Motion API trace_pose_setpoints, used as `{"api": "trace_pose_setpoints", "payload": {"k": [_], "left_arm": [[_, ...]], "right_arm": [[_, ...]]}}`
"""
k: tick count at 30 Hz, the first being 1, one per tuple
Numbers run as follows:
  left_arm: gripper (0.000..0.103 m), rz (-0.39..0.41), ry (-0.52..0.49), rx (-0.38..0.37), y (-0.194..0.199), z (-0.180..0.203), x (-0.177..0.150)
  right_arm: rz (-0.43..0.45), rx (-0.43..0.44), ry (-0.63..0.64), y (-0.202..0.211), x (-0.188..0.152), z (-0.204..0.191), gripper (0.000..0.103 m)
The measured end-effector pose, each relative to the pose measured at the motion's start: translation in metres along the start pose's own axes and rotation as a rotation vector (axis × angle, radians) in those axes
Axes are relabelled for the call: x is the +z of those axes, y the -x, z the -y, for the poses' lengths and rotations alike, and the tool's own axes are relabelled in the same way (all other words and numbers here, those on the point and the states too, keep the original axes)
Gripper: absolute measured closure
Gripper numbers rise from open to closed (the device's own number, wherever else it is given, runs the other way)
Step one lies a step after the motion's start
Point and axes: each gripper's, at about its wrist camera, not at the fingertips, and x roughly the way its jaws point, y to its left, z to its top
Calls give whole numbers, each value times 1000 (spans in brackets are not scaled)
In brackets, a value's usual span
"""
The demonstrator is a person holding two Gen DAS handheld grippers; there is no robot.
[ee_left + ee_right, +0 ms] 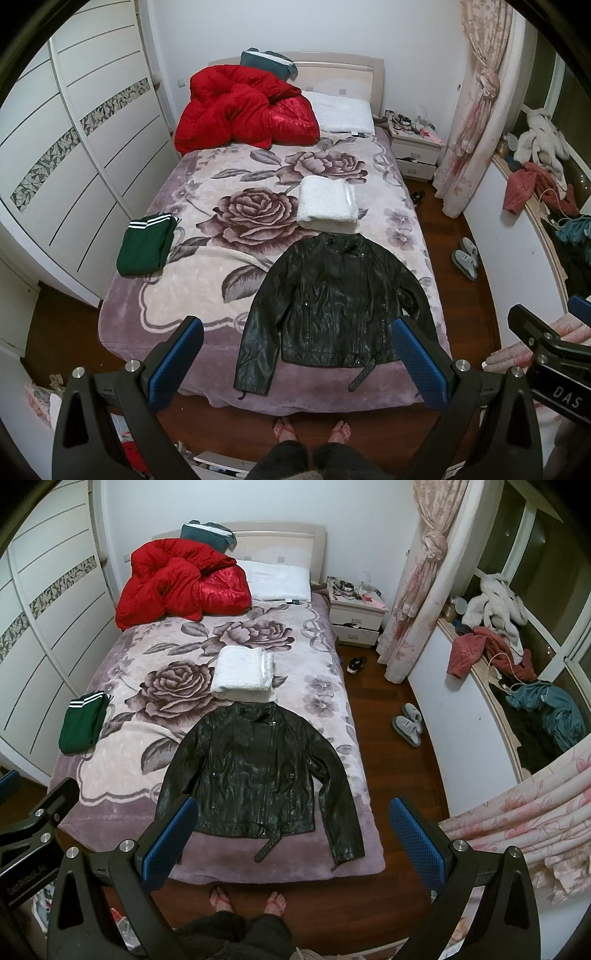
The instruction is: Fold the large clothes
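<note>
Black jacket (332, 299) flat on bed (207, 332), white folded towel (327, 205) touching collar, both grippers (left (301, 363), right (291, 840)) apart

My jacket (328, 306) hides part of itself: in the left view my right finger pad (419, 365) covers its hem corner, and in the right view my left pad (168, 843) covers one cuff. The white towel's (243, 675) near edge slips behind the collar. The nightstand (356, 618) clutter is too small for me to name. My legs are cut off by the bottom edge. The teal bundle (267, 62) sits half behind the red quilt (243, 110).
</note>
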Motion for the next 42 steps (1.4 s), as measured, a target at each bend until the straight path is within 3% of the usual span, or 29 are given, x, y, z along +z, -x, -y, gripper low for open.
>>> {"api": "trace_pose_setpoints", "payload": {"k": [11,14,18,19,22,25,30,34,36,38,39,40,41,42], "left_arm": [[0,9,-7,-30,-19,-4,13],[0,58,-11,-34,-49,-9,21],[0,102,-39,-7,-119,-12,20],[0,102,-43,1,-137,-12,17],[0,46,-84,75,-221,2,3],[0,-34,-91,124,-289,10,-18],[0,-180,-119,220,-402,26,-67],[0,-266,-141,252,-459,31,-97],[0,-301,-158,270,-482,36,-108],[0,-330,-165,271,-501,44,-117],[0,-338,-168,268,-508,48,-120],[0,-341,-170,264,-513,53,-119],[0,-341,-177,260,-518,57,-120],[0,-342,-189,256,-523,62,-121]], "right_arm": [[-12,26,-65,-17,9,0,0],[-9,76,-175,-52,10,18,0],[-84,88,-409,-143,-12,70,0],[-111,80,-463,-169,-21,85,5],[-237,39,-626,-268,-64,140,33],[-328,39,-787,-352,-120,189,32],[-499,47,-1028,-497,-249,271,27],[-612,96,-1137,-579,-330,294,24],[-640,168,-1173,-605,-351,292,24],[-615,221,-1212,-615,-361,289,25],[-575,212,-1207,-614,-361,287,29],[-538,161,-1184,-606,-359,285,43],[-527,114,-1162,-598,-356,283,72],[-505,75,-1156,-586,-356,285,79]]}}
